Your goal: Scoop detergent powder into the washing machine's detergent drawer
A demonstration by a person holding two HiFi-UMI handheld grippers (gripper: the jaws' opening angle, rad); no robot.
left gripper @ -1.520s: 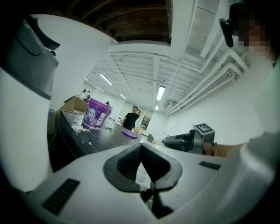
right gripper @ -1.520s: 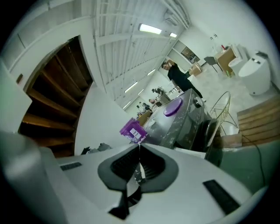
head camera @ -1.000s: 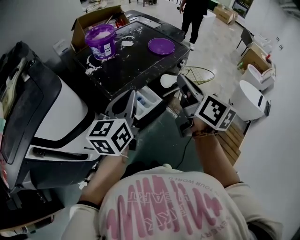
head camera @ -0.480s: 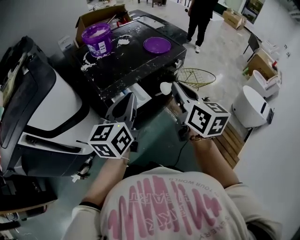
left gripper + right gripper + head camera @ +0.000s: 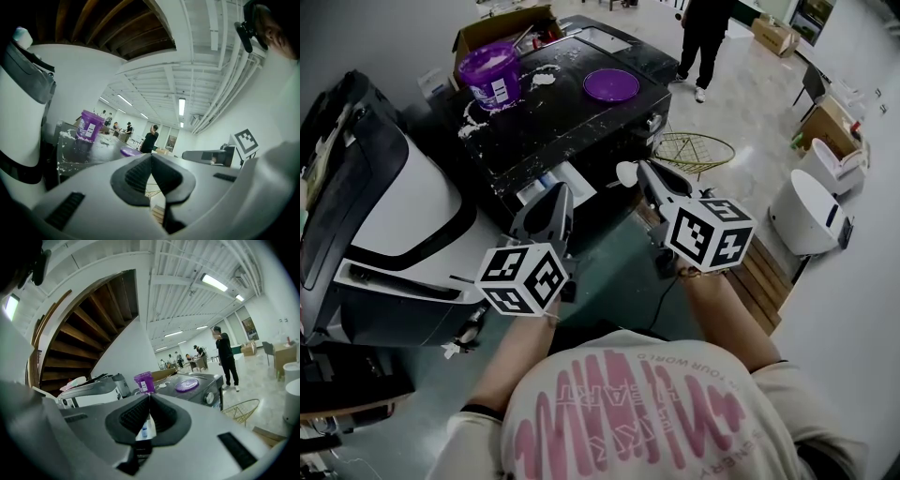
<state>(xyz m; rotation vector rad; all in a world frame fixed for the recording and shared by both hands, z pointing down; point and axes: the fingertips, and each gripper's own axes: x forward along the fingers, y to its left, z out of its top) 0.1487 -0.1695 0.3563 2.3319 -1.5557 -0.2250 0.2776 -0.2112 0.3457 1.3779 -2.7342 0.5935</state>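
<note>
The washing machine [image 5: 572, 122] has a black top dusted with spilled white powder. On it stand a purple detergent tub [image 5: 492, 75] [image 5: 89, 125] [image 5: 144, 380] and its purple lid [image 5: 611, 84] [image 5: 186, 385]. The white and blue detergent drawer [image 5: 551, 180] sticks out of the front. My left gripper [image 5: 557, 191] [image 5: 151, 157] is shut and empty, its tip right at the drawer. My right gripper [image 5: 642, 173] [image 5: 149, 397] is shut, with a white scoop [image 5: 626, 173] at its tip, just right of the drawer.
A white and black machine [image 5: 394, 216] stands close on the left. A cardboard box [image 5: 502, 23] sits behind the washer. A wire basket [image 5: 694, 150], a white round appliance [image 5: 811, 211] and a wooden pallet [image 5: 764, 272] are on the right. A person [image 5: 703, 37] stands at the back.
The right gripper and scoop have drifted slightly left towards the drawer. The drawer seems to stick out less than a second ago. The left gripper stays at it.
</note>
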